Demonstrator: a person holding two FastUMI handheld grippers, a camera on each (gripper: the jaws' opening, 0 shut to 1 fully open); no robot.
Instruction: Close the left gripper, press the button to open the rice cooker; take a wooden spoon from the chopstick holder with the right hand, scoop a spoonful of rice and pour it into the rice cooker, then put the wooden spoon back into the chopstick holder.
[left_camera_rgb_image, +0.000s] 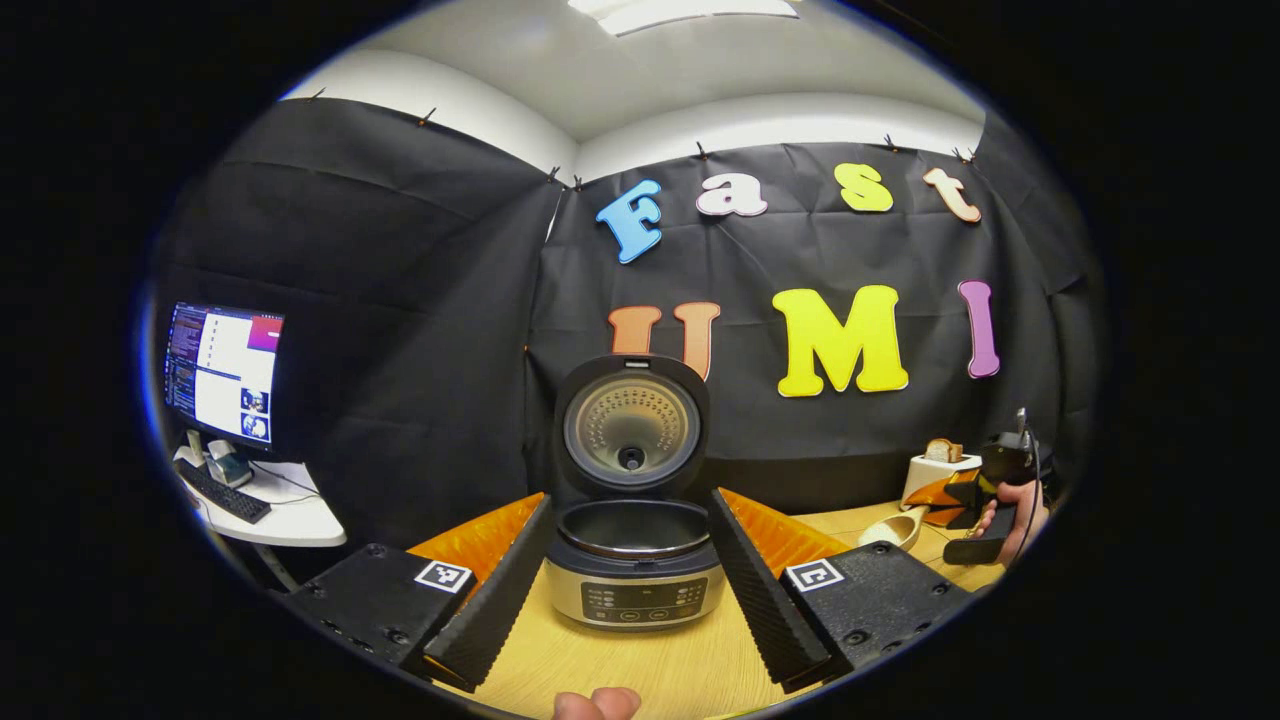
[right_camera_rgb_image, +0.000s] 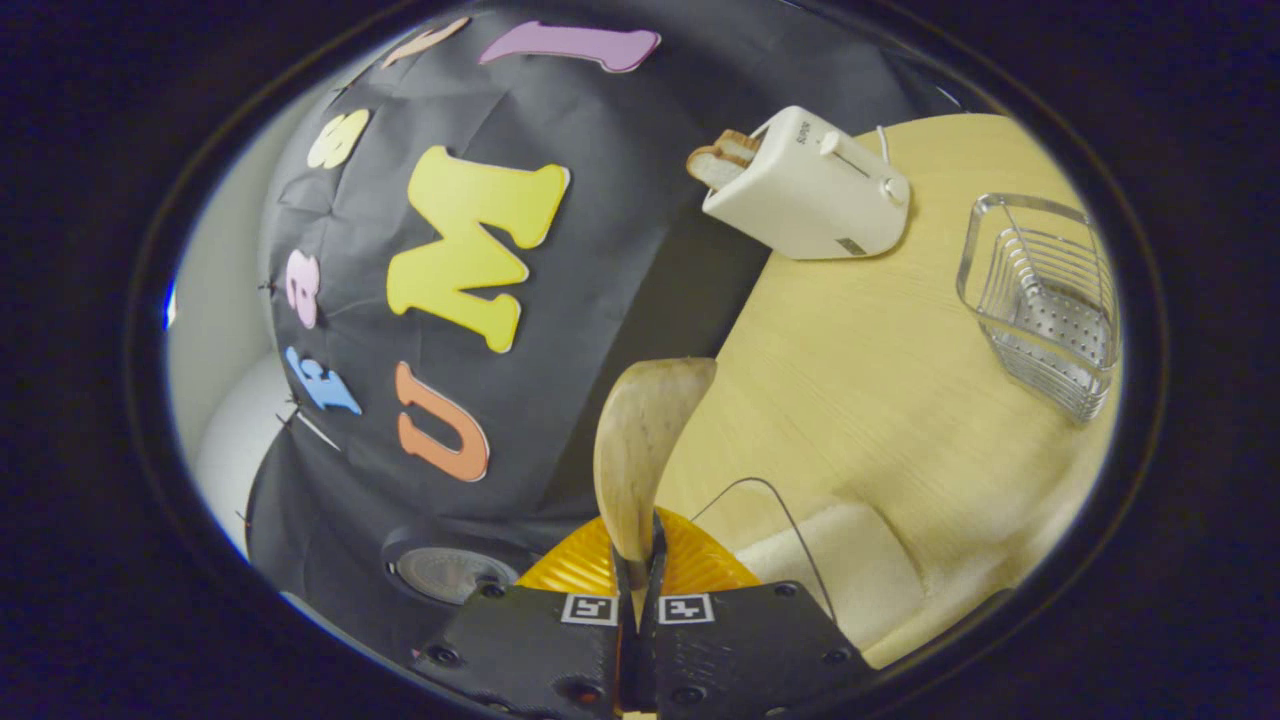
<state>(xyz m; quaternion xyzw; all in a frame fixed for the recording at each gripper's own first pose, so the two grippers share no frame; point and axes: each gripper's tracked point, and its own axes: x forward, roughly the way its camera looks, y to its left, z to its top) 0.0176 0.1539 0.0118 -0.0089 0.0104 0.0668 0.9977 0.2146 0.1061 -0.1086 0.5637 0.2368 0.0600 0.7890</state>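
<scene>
Across the wooden table (left_camera_rgb_image: 650, 670), the open rice cooker (left_camera_rgb_image: 634, 560) is being framed by the spread left gripper (left_camera_rgb_image: 630, 575); at three o'clock, the wooden spoon (right_camera_rgb_image: 640, 450) is being clamped by the right gripper (right_camera_rgb_image: 638, 560), handle hidden.

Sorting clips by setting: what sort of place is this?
Probably a staged kitchen booth for recording, not a real kitchen: a rice cooker and toaster on a wooden table, black cloth walls, and a computer monitor beside it.

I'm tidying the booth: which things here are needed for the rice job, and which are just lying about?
Needed: rice cooker, lid up; wooden spoon in the right claw; wire holder.
Lying about: toaster with bread; monitor; keyboard.
</scene>
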